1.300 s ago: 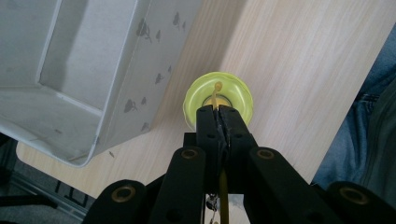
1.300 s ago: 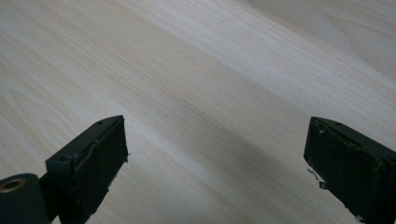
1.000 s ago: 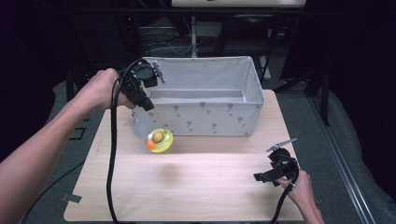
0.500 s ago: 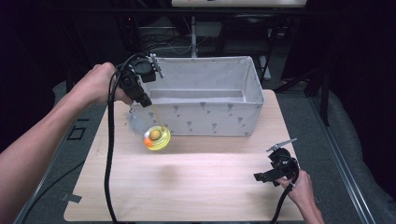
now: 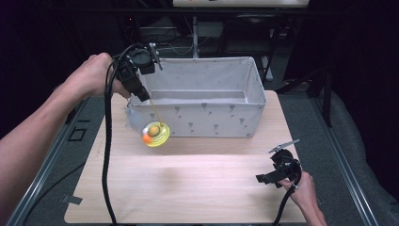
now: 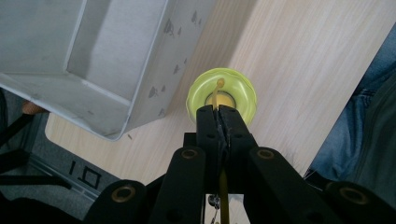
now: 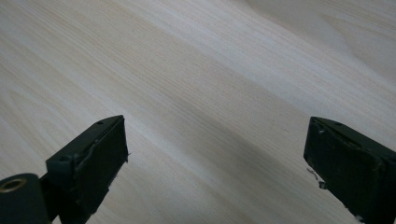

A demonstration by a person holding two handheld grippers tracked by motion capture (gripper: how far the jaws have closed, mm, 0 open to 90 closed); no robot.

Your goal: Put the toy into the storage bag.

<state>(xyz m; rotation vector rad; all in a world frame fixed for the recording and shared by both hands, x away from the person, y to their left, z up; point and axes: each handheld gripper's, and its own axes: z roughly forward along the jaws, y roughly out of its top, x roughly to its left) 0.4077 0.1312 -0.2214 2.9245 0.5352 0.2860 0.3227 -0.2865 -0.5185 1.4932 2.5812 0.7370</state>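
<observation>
- The left hand-held gripper (image 5: pixel 141 92) is held up at the near left corner of the grey fabric bin (image 5: pixel 207 101), with its jaws pressed together on a thin yellow string (image 5: pixel 155 113).
- From that string hangs a yellow-green yo-yo (image 5: pixel 155 133) (an orange patch shows at its lower edge in the high view), clear of the desk (image 5: pixel 188 188) and just in front of the bin's front wall.
- In the left gripper view the yo-yo (image 6: pixel 222 100) sits right beyond the closed jaw tips (image 6: pixel 218 114), with the bin's corner (image 6: pixel 93 70) to the left of it.
- The right hand-held gripper (image 5: pixel 270 175) rests low over the near right part of the desk, well apart from the yo-yo.
- Its jaws stand wide apart (image 7: pixel 215 149) with nothing between them, bare wood (image 7: pixel 201 84) under them.
</observation>
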